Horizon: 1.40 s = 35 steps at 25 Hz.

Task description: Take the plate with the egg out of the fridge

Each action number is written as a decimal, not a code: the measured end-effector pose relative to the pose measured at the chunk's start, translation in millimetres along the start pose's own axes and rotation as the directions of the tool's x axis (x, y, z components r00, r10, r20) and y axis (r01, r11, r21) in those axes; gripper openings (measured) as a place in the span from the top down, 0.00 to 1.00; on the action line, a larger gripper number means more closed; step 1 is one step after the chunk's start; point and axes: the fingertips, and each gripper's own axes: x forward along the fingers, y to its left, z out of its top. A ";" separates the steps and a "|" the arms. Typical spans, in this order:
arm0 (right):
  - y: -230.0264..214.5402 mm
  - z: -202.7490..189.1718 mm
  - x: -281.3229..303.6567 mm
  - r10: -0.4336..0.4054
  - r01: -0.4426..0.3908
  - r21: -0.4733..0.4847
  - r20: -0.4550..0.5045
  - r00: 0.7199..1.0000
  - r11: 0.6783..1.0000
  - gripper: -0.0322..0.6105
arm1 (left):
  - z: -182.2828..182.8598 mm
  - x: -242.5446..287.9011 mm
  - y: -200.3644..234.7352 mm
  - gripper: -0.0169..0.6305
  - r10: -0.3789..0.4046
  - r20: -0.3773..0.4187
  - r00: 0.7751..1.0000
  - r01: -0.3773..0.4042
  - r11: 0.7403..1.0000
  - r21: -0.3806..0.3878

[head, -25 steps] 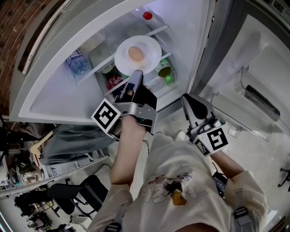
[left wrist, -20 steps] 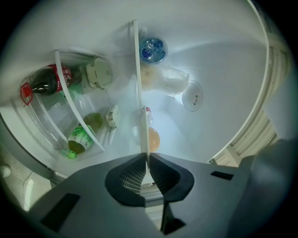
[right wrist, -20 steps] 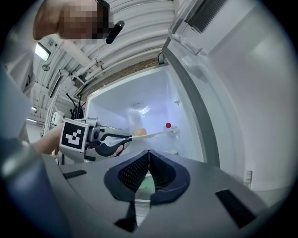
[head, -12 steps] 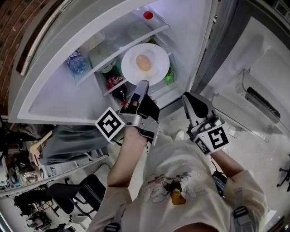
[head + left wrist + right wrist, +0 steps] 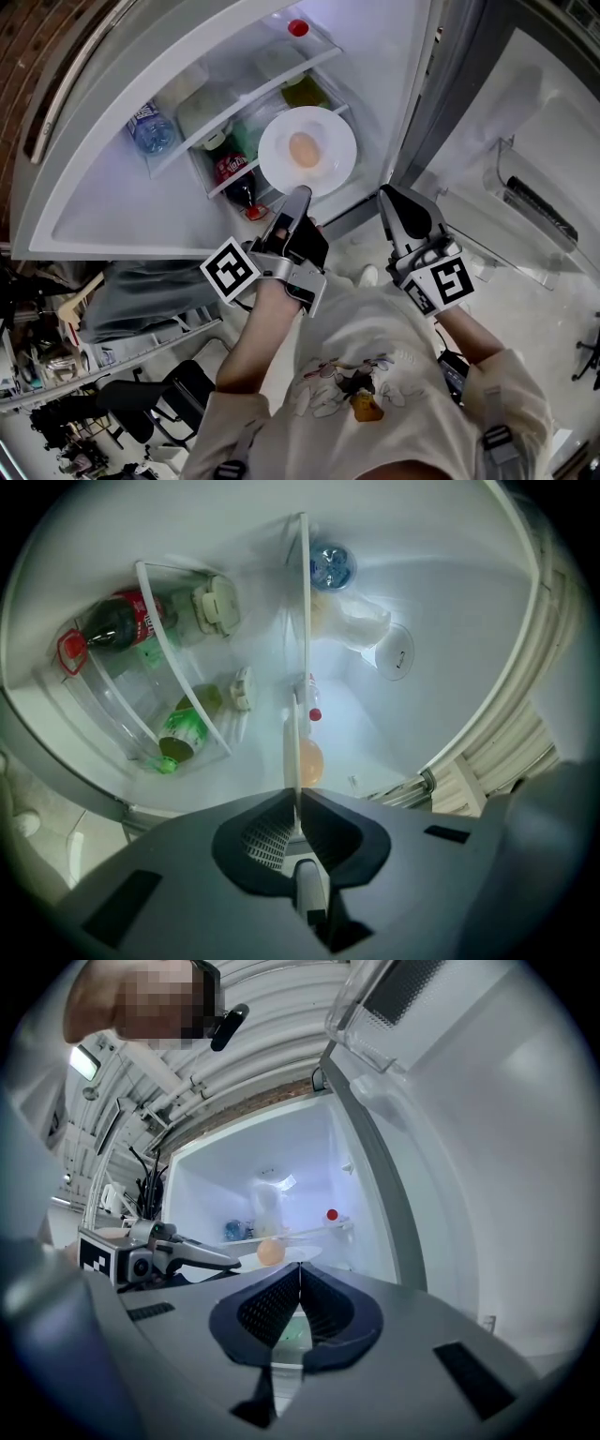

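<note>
A white plate (image 5: pixel 328 159) with a brown egg (image 5: pixel 303 149) on it hangs level in front of the open fridge's shelves. My left gripper (image 5: pixel 299 192) is shut on the plate's near rim. In the left gripper view the plate (image 5: pixel 287 752) shows edge-on as a thin white line running into the shut jaws (image 5: pixel 294 810), with the egg (image 5: pixel 312 761) beside it. My right gripper (image 5: pixel 397 199) stays to the right, near the fridge's door frame, shut with nothing in it. From the right gripper view (image 5: pixel 299 1283) I see the egg (image 5: pixel 271 1252), the plate (image 5: pixel 302 1253) and the left gripper (image 5: pixel 225 1261).
Inside the fridge stand a cola bottle (image 5: pixel 231 172), a water bottle (image 5: pixel 150 131), a green bottle (image 5: pixel 305 92) and a small red-capped thing (image 5: pixel 298 27) on an upper shelf. The open fridge door (image 5: pixel 525 197) with its racks stands to the right. Cluttered furniture is at the lower left.
The left gripper has drawn the plate with the egg out from over the shelf, rightward and down in the picture, toward the person. The right gripper has kept still.
</note>
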 end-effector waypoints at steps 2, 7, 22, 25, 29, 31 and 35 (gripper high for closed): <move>-1.3 -0.2 -0.6 -0.003 0.003 0.001 0.000 1.000 1.000 0.94 | -5.2 -3.3 4.4 0.93 0.004 -0.019 1.000 -0.004 1.000 -0.003; -2.9 -0.1 -1.9 -0.006 0.006 0.005 -0.001 1.000 1.000 0.94 | -15.9 -14.7 13.2 0.93 0.008 -0.049 0.999 -0.008 1.000 -0.014; -4.3 -4.5 5.0 0.030 -0.028 0.065 -0.017 0.999 0.997 0.94 | -42.5 -60.0 46.6 0.93 0.059 -0.128 0.990 -0.063 0.998 -0.025; -6.7 -5.7 4.3 0.034 -0.032 0.084 -0.023 0.999 0.996 0.94 | -49.6 -65.7 50.3 0.93 0.064 -0.140 0.988 -0.068 0.997 -0.024; -6.1 -3.5 12.1 0.054 -0.052 0.087 -0.027 0.998 0.995 0.94 | -53.0 -71.2 49.4 0.93 0.052 -0.137 0.989 -0.055 0.998 -0.021; -3.2 1.9 23.6 0.090 -0.089 0.075 -0.013 0.996 0.993 0.94 | -48.5 -72.7 47.3 0.93 0.036 -0.112 0.993 -0.035 0.999 0.006; 1.2 -2.3 15.3 0.086 -0.081 0.093 -0.050 0.995 0.992 0.94 | -59.3 -74.4 47.3 0.93 0.020 -0.124 0.992 -0.020 1.000 -0.003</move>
